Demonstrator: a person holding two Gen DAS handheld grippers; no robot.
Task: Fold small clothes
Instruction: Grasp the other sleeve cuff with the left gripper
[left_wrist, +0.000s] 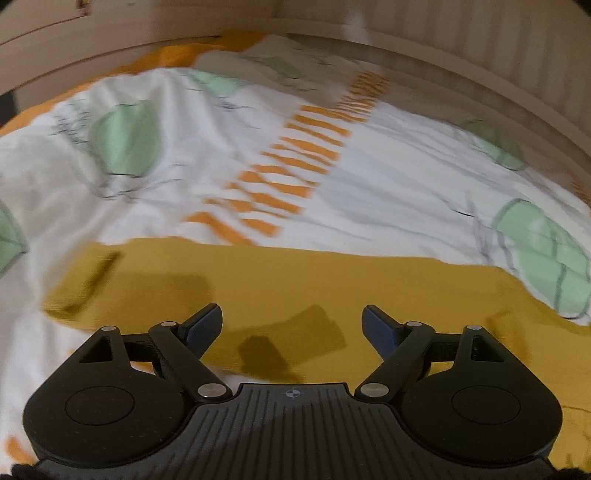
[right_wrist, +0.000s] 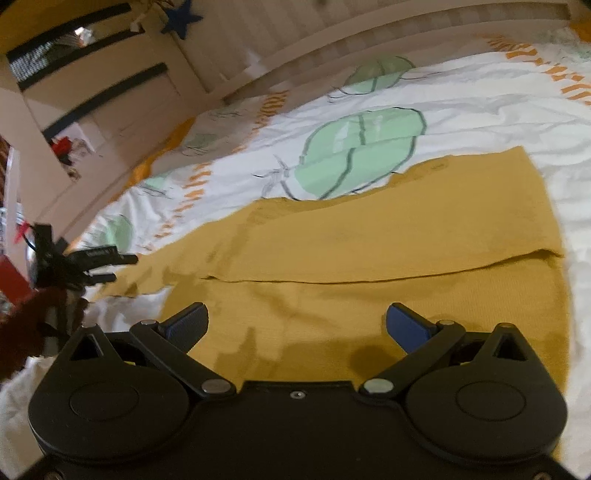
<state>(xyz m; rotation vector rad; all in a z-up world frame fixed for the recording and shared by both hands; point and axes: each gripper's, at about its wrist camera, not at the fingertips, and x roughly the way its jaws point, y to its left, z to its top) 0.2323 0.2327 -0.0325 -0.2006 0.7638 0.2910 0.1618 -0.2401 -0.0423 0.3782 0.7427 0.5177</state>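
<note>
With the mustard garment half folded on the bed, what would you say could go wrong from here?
1. The folded flap lies loose on the mustard garment; both tongs, left and right, are open, so nothing pins it and a careless pass might drag it open.
2. The rumpled duvet underneath could get pinched along with the cloth.
3. The edge near the left tongs looks uneven, so the next fold may come out crooked.

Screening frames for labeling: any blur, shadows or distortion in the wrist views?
Left wrist view: motion blur smears the bedspread; the left gripper stays sharp and throws hard shadows on the mustard garment. Right wrist view: sharper, soft at the edges; fisheye bends the wall panelling.
</note>
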